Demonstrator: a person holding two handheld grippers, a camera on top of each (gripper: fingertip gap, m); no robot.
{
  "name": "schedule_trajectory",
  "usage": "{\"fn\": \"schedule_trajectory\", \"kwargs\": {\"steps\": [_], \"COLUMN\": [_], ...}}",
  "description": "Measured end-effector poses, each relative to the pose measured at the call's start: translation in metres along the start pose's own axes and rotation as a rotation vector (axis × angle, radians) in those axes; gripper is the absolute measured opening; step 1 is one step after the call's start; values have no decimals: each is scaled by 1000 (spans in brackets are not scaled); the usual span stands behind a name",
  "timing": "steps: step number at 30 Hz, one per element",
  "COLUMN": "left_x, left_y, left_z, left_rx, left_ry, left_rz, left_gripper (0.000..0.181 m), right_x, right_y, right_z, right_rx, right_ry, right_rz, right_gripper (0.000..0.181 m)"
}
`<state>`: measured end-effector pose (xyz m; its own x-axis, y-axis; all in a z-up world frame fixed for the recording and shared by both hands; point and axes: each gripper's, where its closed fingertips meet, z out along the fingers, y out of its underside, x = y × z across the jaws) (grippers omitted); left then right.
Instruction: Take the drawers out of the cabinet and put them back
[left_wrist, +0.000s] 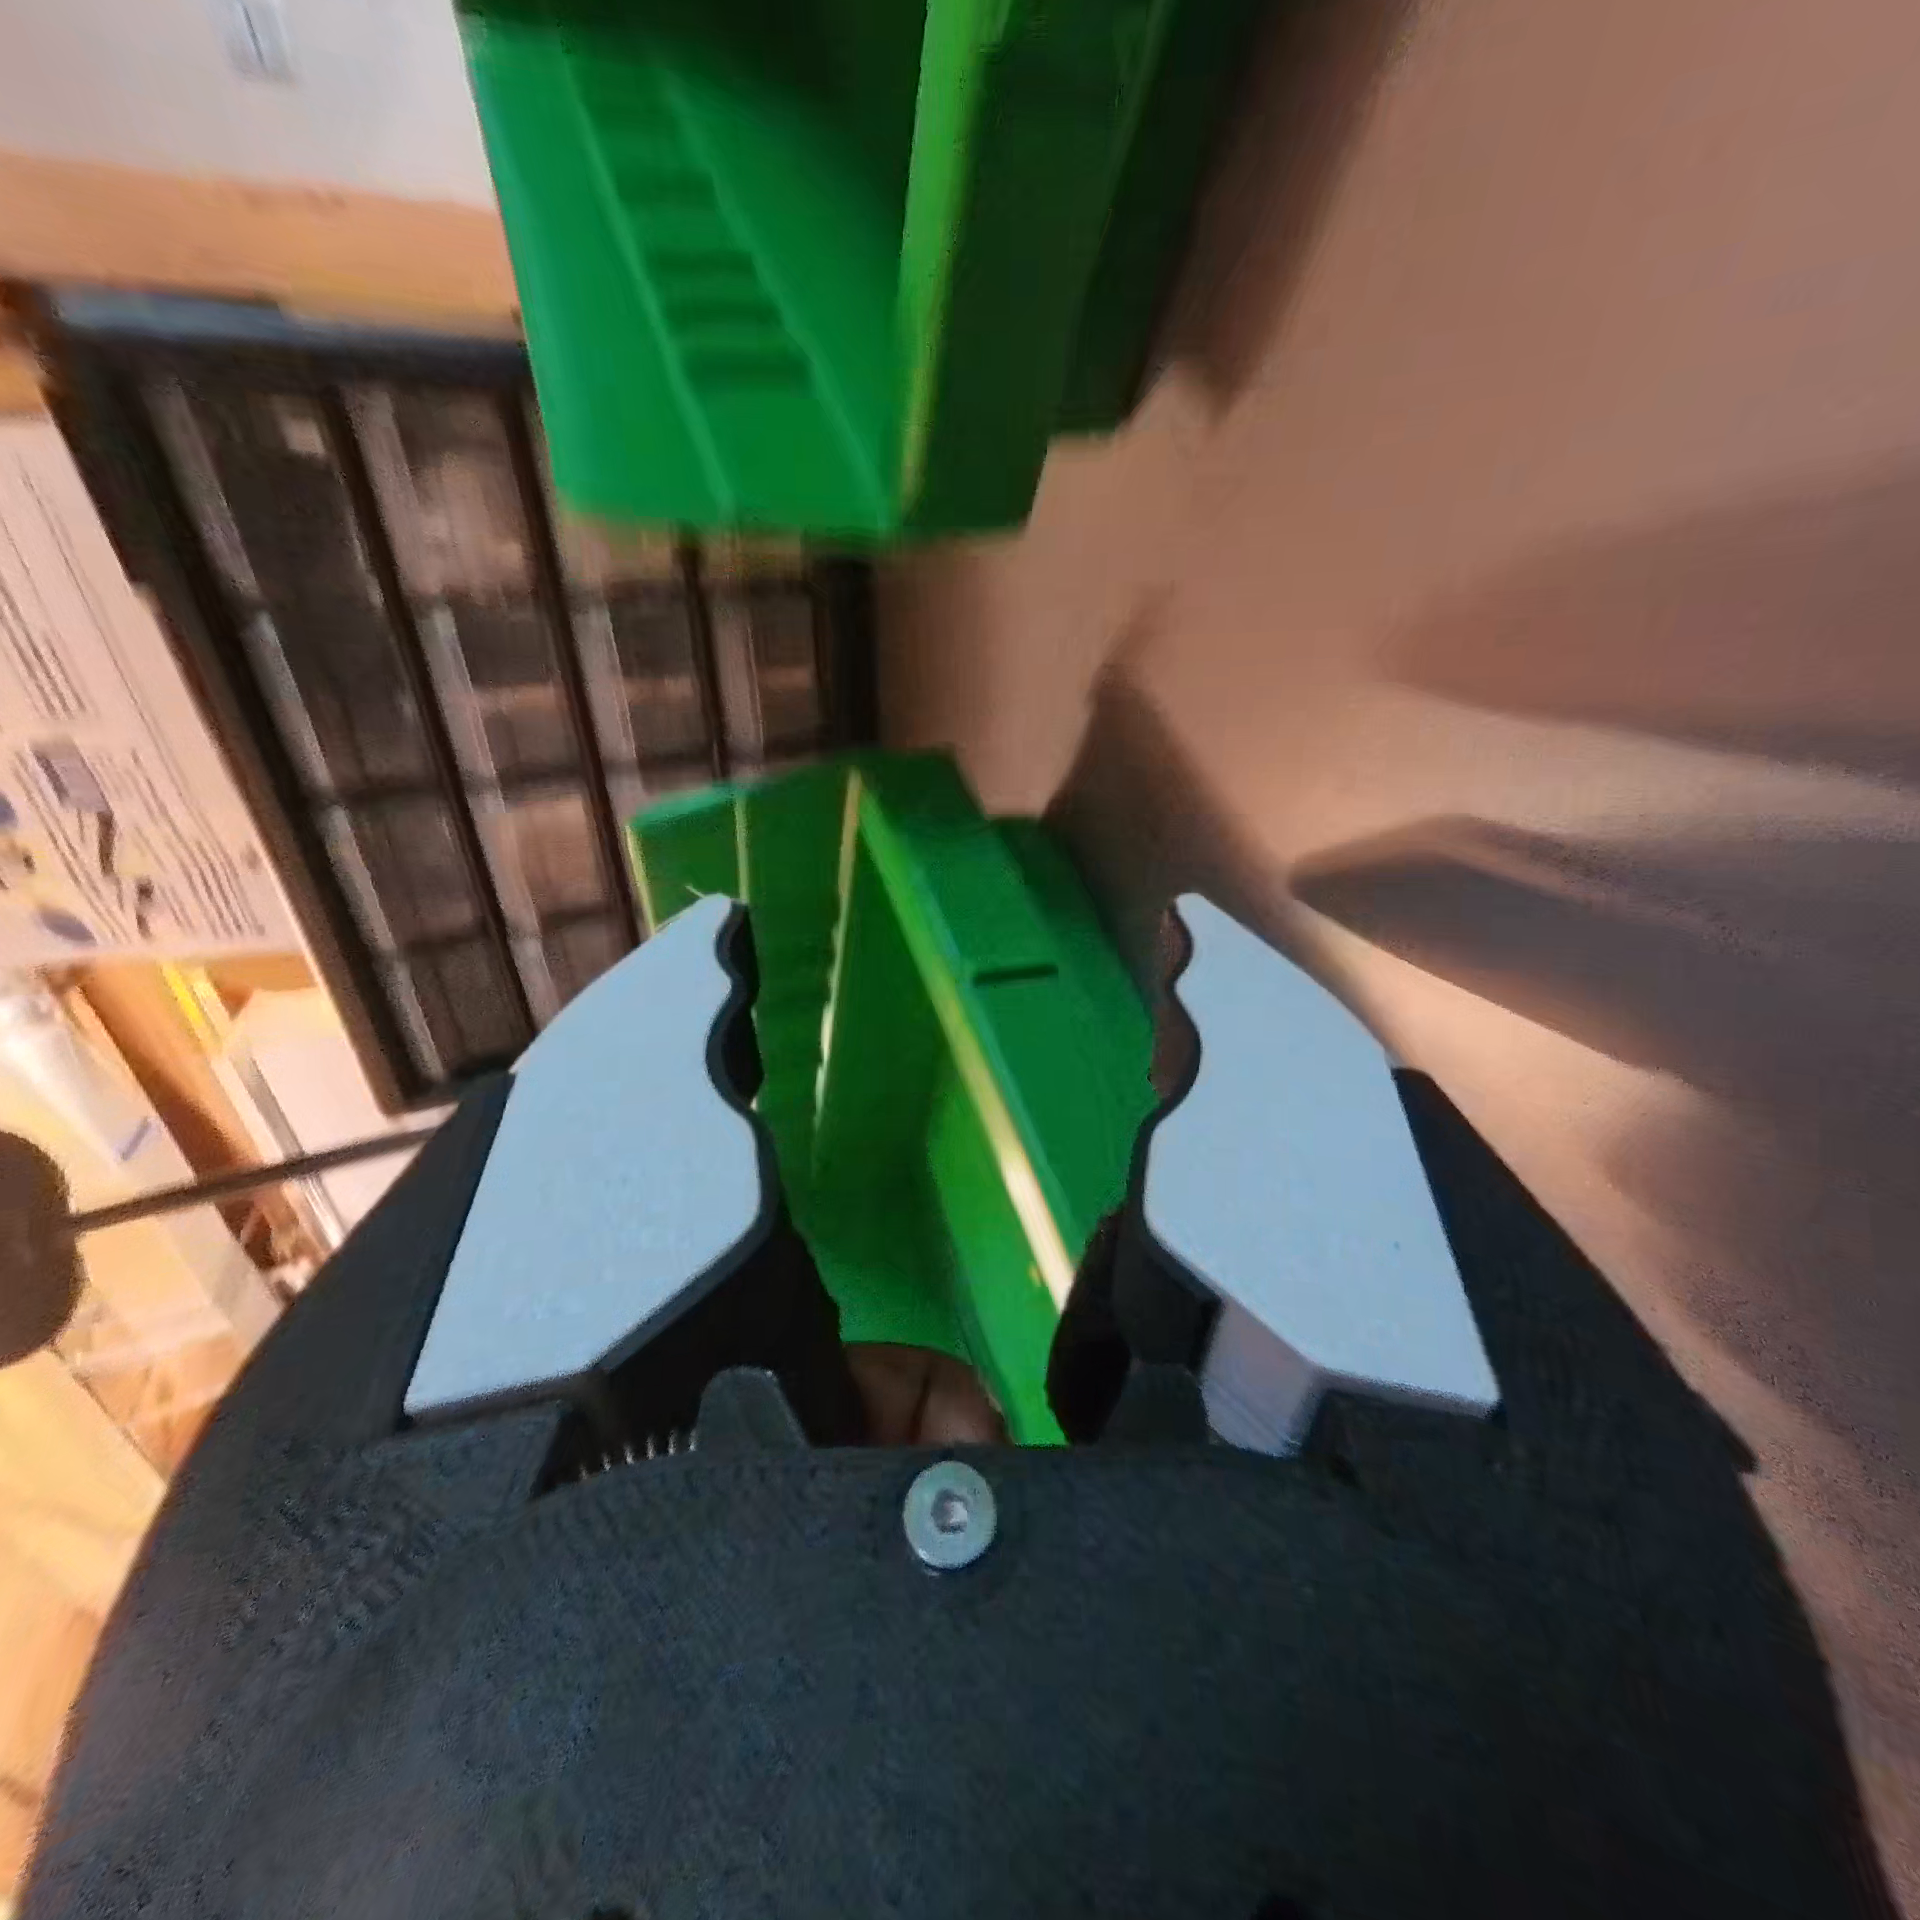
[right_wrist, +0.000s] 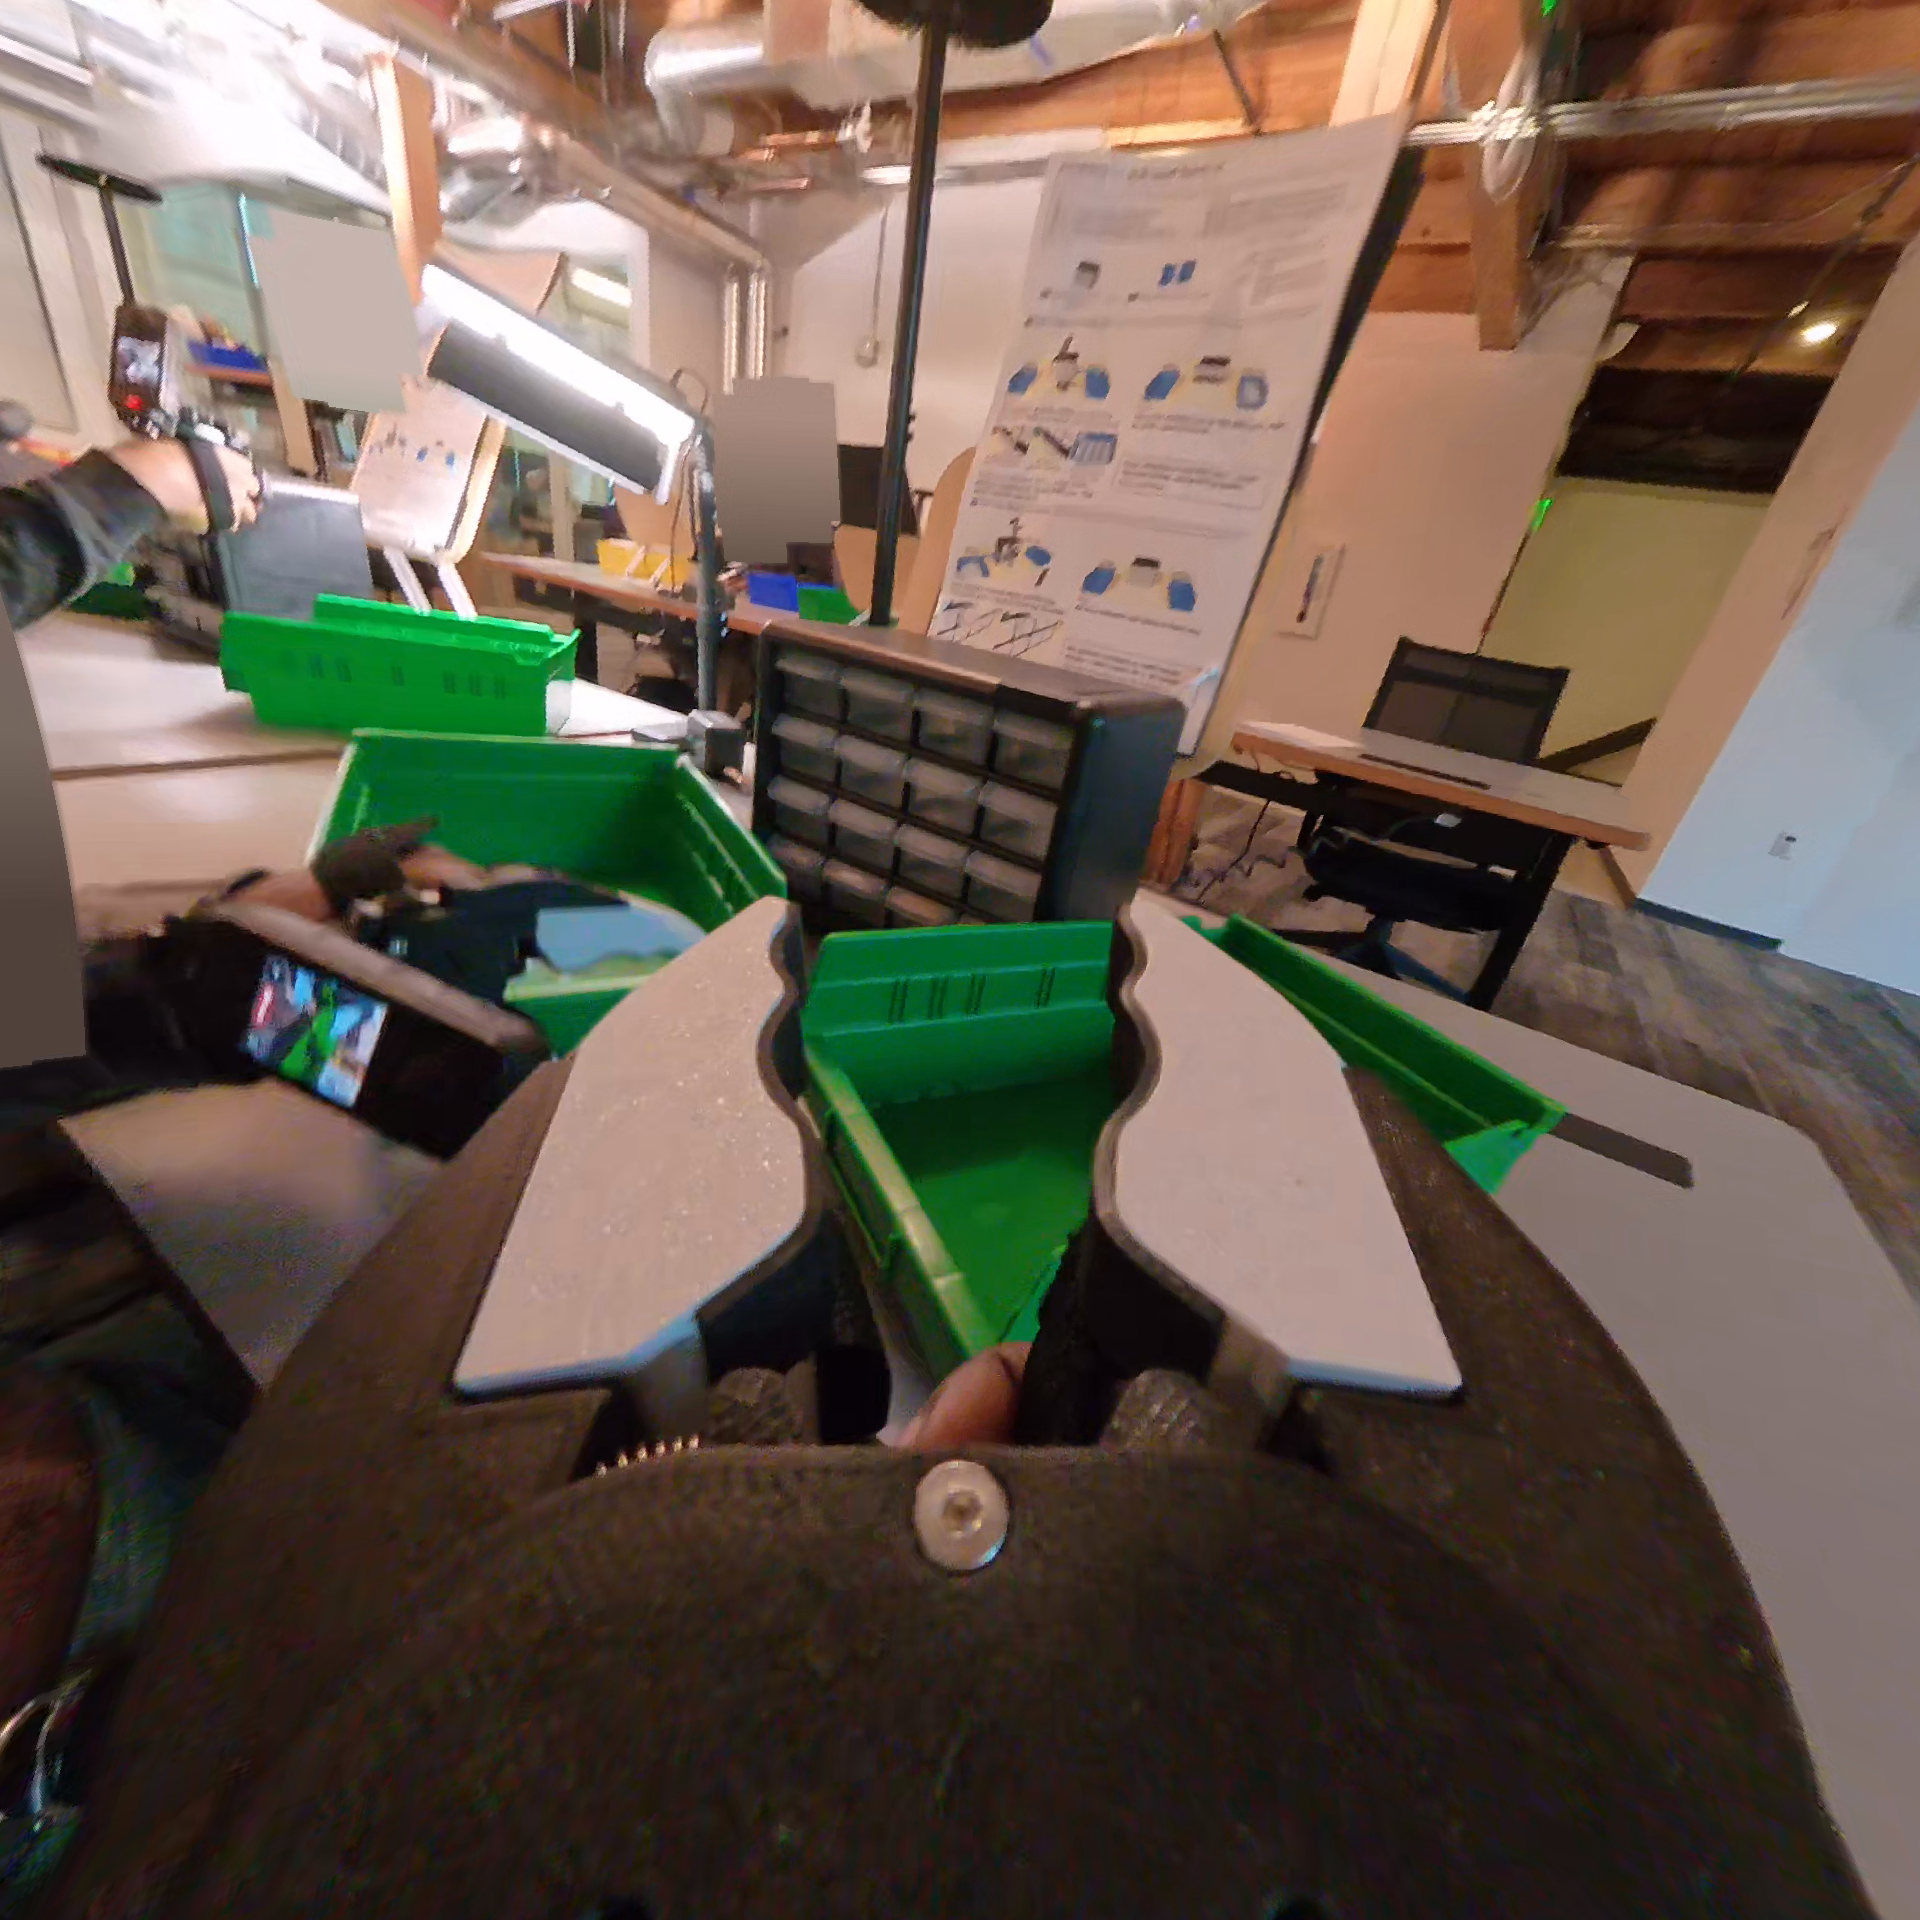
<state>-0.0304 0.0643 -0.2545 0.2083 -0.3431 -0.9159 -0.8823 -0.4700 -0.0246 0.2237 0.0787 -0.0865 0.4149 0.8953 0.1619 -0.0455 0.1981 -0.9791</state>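
A black cabinet (right_wrist: 935, 790) with several small translucent drawers stands on the table; it also shows, blurred, in the left wrist view (left_wrist: 416, 675). My left gripper (left_wrist: 956, 925) is rolled on its side and shut on a green bin (left_wrist: 935, 1091), which fills the gap between its fingers. In the right wrist view that gripper (right_wrist: 582, 935) sits at the near end of the bin (right_wrist: 540, 800). My right gripper (right_wrist: 958, 920) is open. Its jaws straddle the left wall of a second green bin (right_wrist: 966, 1164), the right finger over the bin's inside.
A third green bin (right_wrist: 395, 665) lies at the back left; another green bin (left_wrist: 790, 260) is blurred ahead of my left gripper. A poster board (right_wrist: 1143, 416), a lamp (right_wrist: 561, 395) and a black pole (right_wrist: 904, 312) stand behind the cabinet. The table edge (right_wrist: 1766, 1299) runs on the right.
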Motion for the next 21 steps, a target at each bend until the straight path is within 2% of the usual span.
{"fn": "schedule_trajectory", "kwargs": {"steps": [2, 3, 6, 8, 11, 14, 16, 18, 19, 21], "left_x": [-3, -1, 2, 5, 10, 16, 17, 17, 17, 17], "left_y": [38, 50, 82, 102, 131, 157, 177, 201, 214, 239], "left_z": [0, -2, -5, -6, -3, -1, -2, -5, -6, -10], "left_rx": [-55, -38, -18, -64, -156, -218, -254, -304, -328, -358], "left_ry": [24, 62, 130, 153, 172, 213, 208, 198, 193, 179], "left_rz": [-46, -93, -179, -159, -64, -68, -66, -62, -60, -59], "left_gripper": [77, 76, 72, 68, 57, 40, 35, 34, 34, 33], "right_x": [-11, -18, -47, -60, -69, -60, -45, -29, -29, -23], "right_y": [7, 14, 50, 83, 134, 173, 191, 200, 203, 203], "right_z": [9, 15, 37, 57, 86, 109, 114, 111, 108, 102], "right_rx": [-43, -78, -285, -441, -666, -822, -918, -1001, -1023, -1039], "right_ry": [-44, -72, -184, -169, -98, -7, 59, 107, 77, 60], "right_rz": [-2, 5, 36, 1, -165, -304, -406, -511, -526, -549], "right_gripper": [55, 54, 54, 54, 56, 58, 55, 41, 35, 34]}}
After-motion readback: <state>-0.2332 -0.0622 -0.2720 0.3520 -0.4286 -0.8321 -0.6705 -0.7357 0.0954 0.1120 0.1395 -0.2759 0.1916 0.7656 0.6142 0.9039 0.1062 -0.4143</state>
